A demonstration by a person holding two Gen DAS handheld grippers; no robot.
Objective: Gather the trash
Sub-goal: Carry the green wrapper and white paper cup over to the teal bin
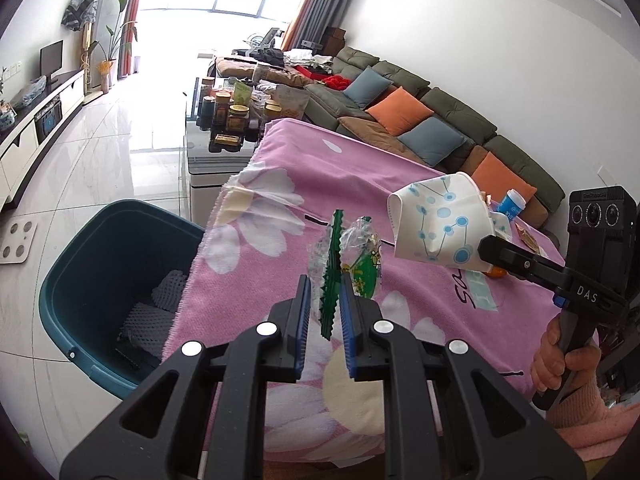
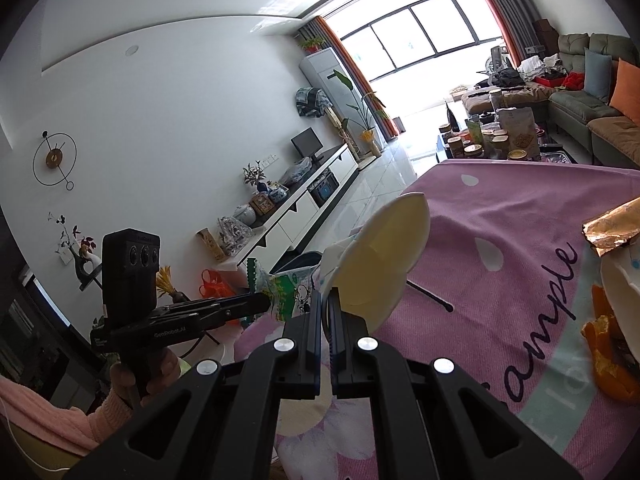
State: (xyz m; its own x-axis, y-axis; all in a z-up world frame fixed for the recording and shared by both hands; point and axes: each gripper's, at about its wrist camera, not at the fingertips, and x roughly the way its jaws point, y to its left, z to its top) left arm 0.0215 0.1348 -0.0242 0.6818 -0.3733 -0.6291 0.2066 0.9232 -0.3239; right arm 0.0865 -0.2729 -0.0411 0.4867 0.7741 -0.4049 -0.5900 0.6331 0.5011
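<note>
While both hands are lifted over the surface (image 1: 360,184), each tool carries one piece of trash. The left tool (image 1: 326,300) is closed to a narrow gap, and its blue pads (image 1: 347,312) clamp a clear plastic wrapper (image 1: 352,256) with green print and a saw-tooth green edge; the wrapper stands up between the pads, crumpled and half transparent. In the right wrist view the same wrapper (image 2: 290,292) sticks out from the tip of the left tool (image 2: 264,302), above the edge of the surface. The right tool (image 2: 325,308) is fully clenched on the rim of a paper cup (image 2: 384,256), which is squashed flat so its cream inside faces the camera. In the left wrist view this cup (image 1: 436,216) is white with blue dots and lines, and it hangs from the tip of the right tool (image 1: 486,250) above the pink flowered cloth (image 1: 400,320) that covers the surface. A dark teal bin (image 1: 80,264) stands on the floor just beside the left edge of the surface, with grey bundles inside. More trash lies on the cloth at the right: orange peel (image 2: 608,352), a gold foil wrapper (image 2: 612,228) and a blue bottle (image 1: 512,204). A pink sleeve (image 2: 48,408) covers each wrist.
</note>
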